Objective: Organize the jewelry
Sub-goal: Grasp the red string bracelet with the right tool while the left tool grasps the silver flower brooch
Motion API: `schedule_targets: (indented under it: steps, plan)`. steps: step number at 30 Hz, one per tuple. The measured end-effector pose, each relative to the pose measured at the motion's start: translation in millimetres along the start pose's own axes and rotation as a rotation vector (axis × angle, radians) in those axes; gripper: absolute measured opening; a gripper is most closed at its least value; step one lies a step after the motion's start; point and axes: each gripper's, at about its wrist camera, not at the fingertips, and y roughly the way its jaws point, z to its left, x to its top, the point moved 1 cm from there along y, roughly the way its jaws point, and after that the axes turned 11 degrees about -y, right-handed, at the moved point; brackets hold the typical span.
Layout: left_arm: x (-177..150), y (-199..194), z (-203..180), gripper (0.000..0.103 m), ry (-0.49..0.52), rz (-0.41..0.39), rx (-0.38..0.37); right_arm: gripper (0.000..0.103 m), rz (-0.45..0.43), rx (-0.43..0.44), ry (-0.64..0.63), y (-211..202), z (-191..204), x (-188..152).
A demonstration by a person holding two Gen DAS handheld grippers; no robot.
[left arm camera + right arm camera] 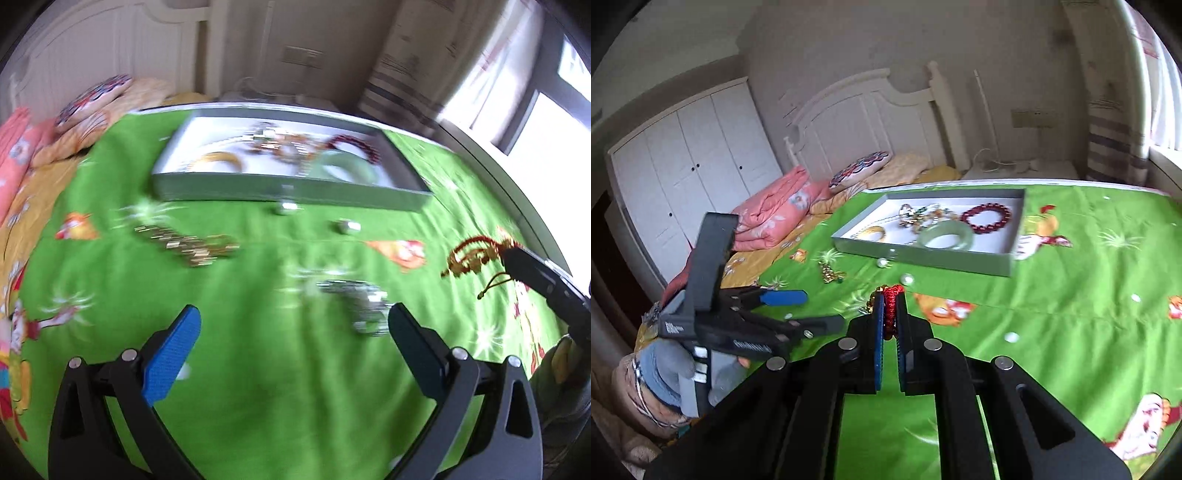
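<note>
My right gripper (891, 297) is shut on a red-cord bracelet with gold beads (891, 319), lifted off the green bedspread (1052, 314). In the left wrist view that bracelet (471, 256) dangles from the right gripper (511, 256) at the far right. My left gripper (295, 328) is open over the bedspread, nothing between its blue pads (173, 365). A silver piece (365, 304) lies just ahead of its right finger. A gold chain (188, 247) lies further left. The grey tray (923, 256) holds a green bangle (945, 236), a red bead bracelet (986, 216) and other pieces.
Two pearls (881, 263) (907, 279) lie loose in front of the tray. Pillows and a pink quilt (768, 218) are piled at the headboard. A gloved hand (665, 373) holds the left gripper (823, 308). A window (546, 110) is at the right.
</note>
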Motion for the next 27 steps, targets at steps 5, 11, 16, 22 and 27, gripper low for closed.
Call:
schedule_targets:
  steps: [5, 11, 16, 22, 27]
  plan:
    - [-10.2, 21.0, -33.8, 0.098, 0.036, 0.005, 0.063, 0.007, -0.013, -0.001, 0.038, -8.1, -14.0, -9.7]
    - [-10.1, 41.2, -51.8, 0.074, 0.056, -0.013, 0.17, 0.007, -0.034, 0.02, 0.062, -11.4, -19.5, -14.4]
    - [-10.6, 38.9, -58.5, 0.047, 0.106, -0.027, 0.145, 0.007, -0.043, 0.027, 0.077, -11.8, -22.4, -19.3]
    - [-18.4, 31.8, -56.2, 0.037, 0.12, -0.033, 0.11, 0.007, -0.051, 0.03, 0.076, -13.3, -20.5, -22.1]
    - [-22.2, 24.8, -49.3, 0.037, 0.104, -0.038, 0.102, 0.007, 0.016, -0.001, 0.059, -3.7, -20.0, -25.0]
